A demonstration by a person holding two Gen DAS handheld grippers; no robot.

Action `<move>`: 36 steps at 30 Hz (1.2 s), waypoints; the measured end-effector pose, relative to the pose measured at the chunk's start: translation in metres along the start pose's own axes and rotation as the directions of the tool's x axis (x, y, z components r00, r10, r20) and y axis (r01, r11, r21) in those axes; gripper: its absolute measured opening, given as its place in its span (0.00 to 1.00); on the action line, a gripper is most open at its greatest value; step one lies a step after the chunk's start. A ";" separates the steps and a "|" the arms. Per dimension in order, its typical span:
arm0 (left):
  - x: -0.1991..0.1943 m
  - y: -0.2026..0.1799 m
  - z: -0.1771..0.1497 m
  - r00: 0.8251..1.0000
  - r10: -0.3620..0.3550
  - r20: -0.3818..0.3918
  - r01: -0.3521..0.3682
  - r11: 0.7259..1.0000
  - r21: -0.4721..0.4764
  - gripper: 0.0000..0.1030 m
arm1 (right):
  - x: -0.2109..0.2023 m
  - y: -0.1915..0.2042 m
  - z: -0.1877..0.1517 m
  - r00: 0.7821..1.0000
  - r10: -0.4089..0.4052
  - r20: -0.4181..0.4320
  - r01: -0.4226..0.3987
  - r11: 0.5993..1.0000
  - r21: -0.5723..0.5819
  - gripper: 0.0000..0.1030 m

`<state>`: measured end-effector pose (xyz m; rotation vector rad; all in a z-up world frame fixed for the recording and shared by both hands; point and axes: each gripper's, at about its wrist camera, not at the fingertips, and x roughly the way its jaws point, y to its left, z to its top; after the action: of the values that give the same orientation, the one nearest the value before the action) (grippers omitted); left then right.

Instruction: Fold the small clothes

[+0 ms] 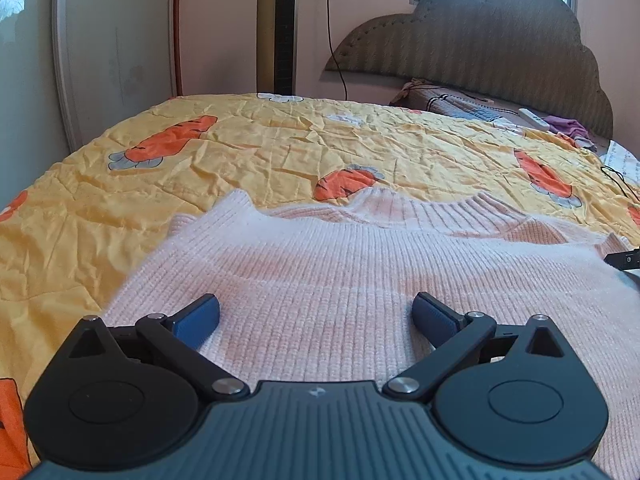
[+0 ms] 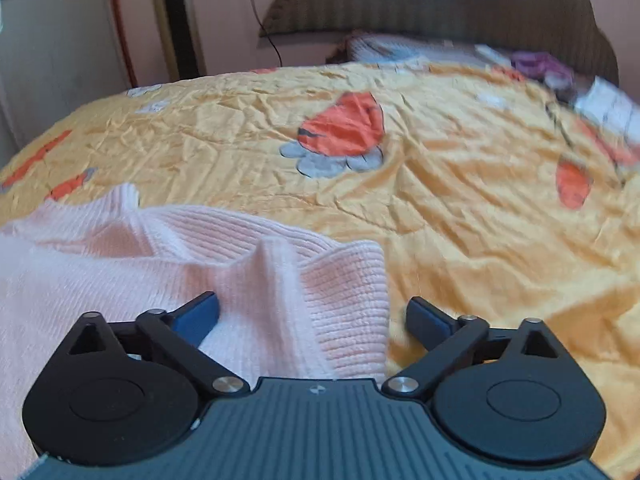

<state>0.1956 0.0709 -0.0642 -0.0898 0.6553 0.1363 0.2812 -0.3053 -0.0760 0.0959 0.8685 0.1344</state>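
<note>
A pale pink knit sweater (image 1: 360, 272) lies spread on the yellow carrot-print quilt (image 1: 248, 148), its ribbed collar toward the headboard. My left gripper (image 1: 316, 316) hovers over the sweater's body with its blue-padded jaws wide open and nothing pinched. In the right wrist view the sweater's right edge (image 2: 280, 280) is rumpled into a raised fold. My right gripper (image 2: 312, 316) is open above that fold, its left finger (image 2: 196, 320) over the knit and its right finger (image 2: 428, 322) over the quilt (image 2: 460, 220). A dark part of the right gripper (image 1: 624, 258) shows at the left wrist view's right edge.
A grey padded headboard (image 1: 480, 48) stands at the far side, with a pillow (image 1: 452, 100), a white remote (image 1: 534, 118) and purple cloth (image 1: 570, 126) below it. A tall tower fan (image 1: 278, 28) and a black cable (image 1: 332, 40) stand by the pink wall.
</note>
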 end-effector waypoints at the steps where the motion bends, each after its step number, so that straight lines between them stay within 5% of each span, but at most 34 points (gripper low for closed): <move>1: 0.000 -0.001 -0.001 1.000 0.003 0.003 -0.003 1.000 0.001 1.00 | 0.001 -0.004 0.000 1.000 0.012 0.005 -0.012 1.000 0.005 0.96; 7: -0.007 0.000 -0.001 1.000 0.014 0.018 -0.014 1.000 -0.014 1.00 | 0.000 0.004 -0.006 1.000 -0.004 0.010 0.004 1.000 -0.015 0.97; 13: -0.078 0.035 -0.025 0.980 0.126 0.155 -0.087 0.969 -0.233 1.00 | -0.001 0.002 -0.006 1.000 -0.002 0.013 0.002 1.000 -0.011 0.98; 16: -0.113 0.069 -0.050 0.972 0.204 0.120 -0.131 0.888 -0.441 1.00 | 0.000 0.001 -0.005 1.000 -0.001 0.019 0.002 1.000 -0.007 0.98; 20: -0.136 0.101 -0.081 0.974 0.226 0.008 -0.162 0.721 -0.674 1.00 | 0.000 0.001 -0.006 1.000 0.003 0.023 -0.003 1.000 -0.003 0.99; 27: -0.120 0.102 -0.083 0.998 0.060 0.020 -0.022 0.624 -0.781 1.00 | -0.001 0.000 -0.006 1.000 0.008 0.027 -0.008 1.000 0.003 0.99; 31: -0.107 0.092 -0.076 0.998 0.063 0.017 -0.026 0.619 -0.785 1.00 | -0.002 -0.002 -0.007 0.999 0.016 0.033 -0.016 1.000 0.012 0.98; 33: -0.102 0.084 -0.070 0.996 0.086 -0.001 -0.058 0.659 -0.750 0.95 | -0.003 -0.002 -0.007 0.999 0.018 0.035 -0.019 1.000 0.015 0.98; 34: -0.101 0.079 -0.069 0.993 0.116 -0.014 -0.090 0.683 -0.724 0.83 | -0.003 -0.002 -0.007 0.999 0.020 0.035 -0.020 1.000 0.016 0.99; 35: -0.101 0.075 -0.069 0.990 0.141 -0.031 -0.121 0.697 -0.706 0.49 | -0.003 -0.003 -0.007 0.999 0.021 0.036 -0.022 1.000 0.018 0.98; 36: -0.098 0.075 -0.069 0.989 0.144 -0.043 -0.132 0.699 -0.703 0.40 | -0.003 -0.003 -0.008 0.999 0.024 0.037 -0.025 1.000 0.020 0.98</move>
<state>0.0658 0.1265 -0.0618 -0.7901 0.5622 0.5369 0.2738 -0.3084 -0.0791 0.1275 0.8318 0.1460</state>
